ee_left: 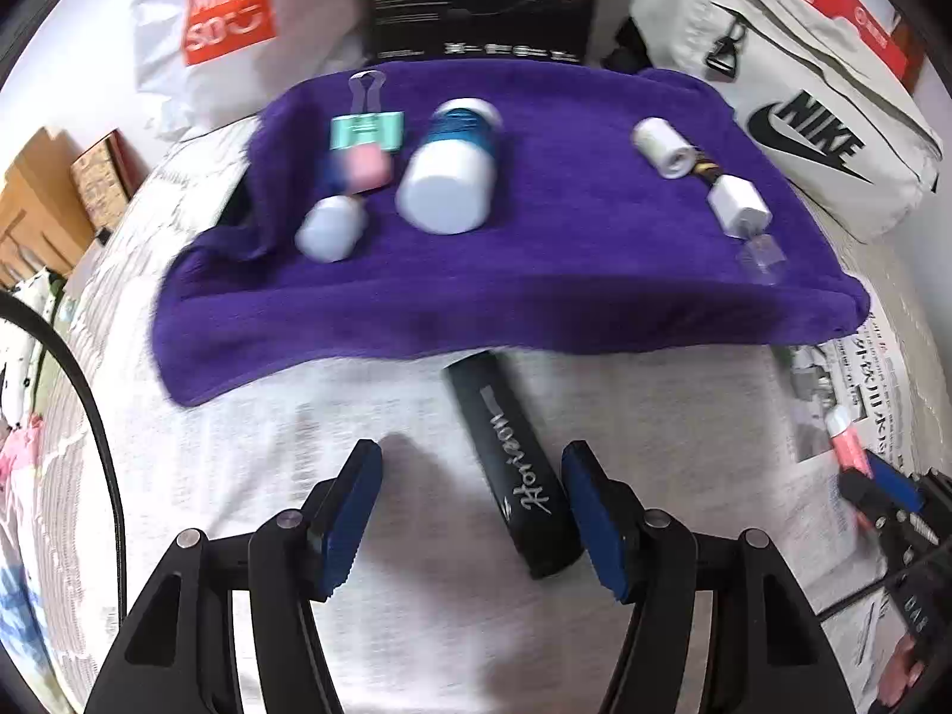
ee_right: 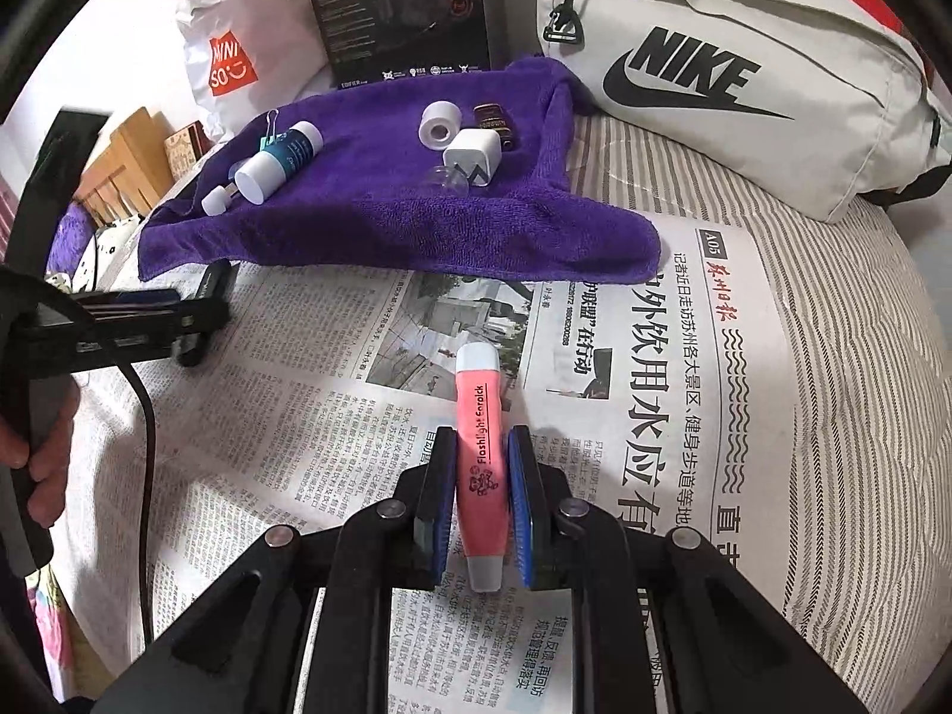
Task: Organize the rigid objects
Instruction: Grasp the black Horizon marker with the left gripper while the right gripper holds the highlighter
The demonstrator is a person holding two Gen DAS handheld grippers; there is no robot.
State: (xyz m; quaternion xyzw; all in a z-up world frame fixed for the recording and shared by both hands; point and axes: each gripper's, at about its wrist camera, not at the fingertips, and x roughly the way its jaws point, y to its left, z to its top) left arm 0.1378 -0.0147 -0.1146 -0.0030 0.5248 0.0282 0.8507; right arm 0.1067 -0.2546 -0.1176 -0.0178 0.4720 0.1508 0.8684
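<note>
We hold two black grippers with blue pads over a bed covered by a striped sheet (ee_right: 833,321) and a spread newspaper (ee_right: 648,369).

The right gripper (ee_right: 481,506) has its jaws clamped on a pink highlighter pen with pale grey ends (ee_right: 479,446). The pen lies along the jaws, its far cap sticking out ahead over the newspaper, near the bed's right side.

The left gripper (ee_left: 470,511) has its jaws standing apart, gripping nothing. Between them, closer to the right pad but apart from it, a black cylindrical tube with white handwriting-style lettering (ee_left: 511,470) lies flat on the bed, its far end just at the near edge of a purple terry towel (ee_left: 535,273).

The towel is spread toward the far side of the bed. On its left part lie a mint green binder clip (ee_left: 366,128), a small pink block (ee_left: 366,169), a small white bottle (ee_left: 327,229) and a larger white bottle with a teal label (ee_left: 446,172). On its right part lie a white roll of tape (ee_left: 663,149), a white plug adapter (ee_left: 738,205) and a clear plastic cap (ee_left: 758,256).

Beyond the towel, at the bed's far edge, stand a white shopping bag with a red logo (ee_left: 226,18), a black printed box (ee_left: 482,0) and a pale grey fabric bag with a black logo (ee_left: 803,107).

In the right wrist view, a person's hand (ee_right: 41,464) holds the left gripper's handle.
</note>
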